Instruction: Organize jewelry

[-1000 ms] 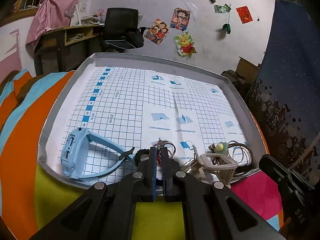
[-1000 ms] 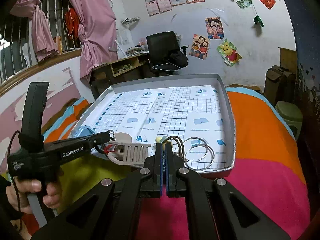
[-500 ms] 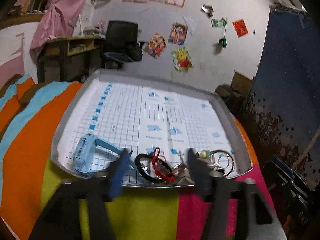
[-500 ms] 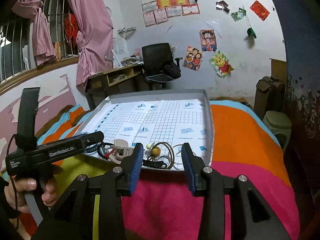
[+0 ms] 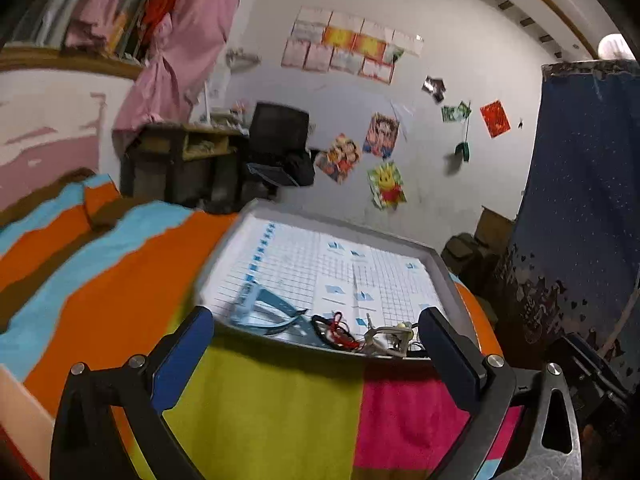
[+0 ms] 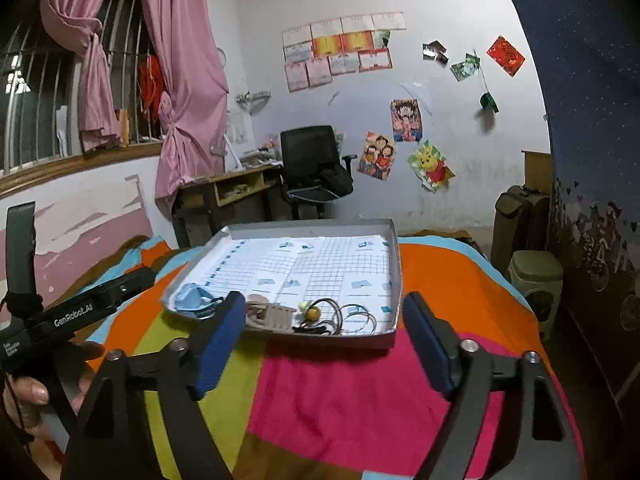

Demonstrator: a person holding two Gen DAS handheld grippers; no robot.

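Left-view tray [image 5: 442, 264] and blue watch [image 5: 256, 304] are motion-blurred.

We could read one brand only: "GenRobot.AI" in white letters ran along the black body of the left gripper [image 6: 96, 304], seen from the right wrist camera. Smaller white print sat lower on the same handle, too small for us to make out. The ruler numerals along the blue-marked edge of the grid sheet [image 6: 316, 264] in the tray, and the certificates [image 6: 340, 50] pinned to the wall, stayed illegible to us

pale blue watch [image 5: 256, 304], grey tray [image 6: 394, 276], blue-gridded white sheet [image 6: 320, 264].
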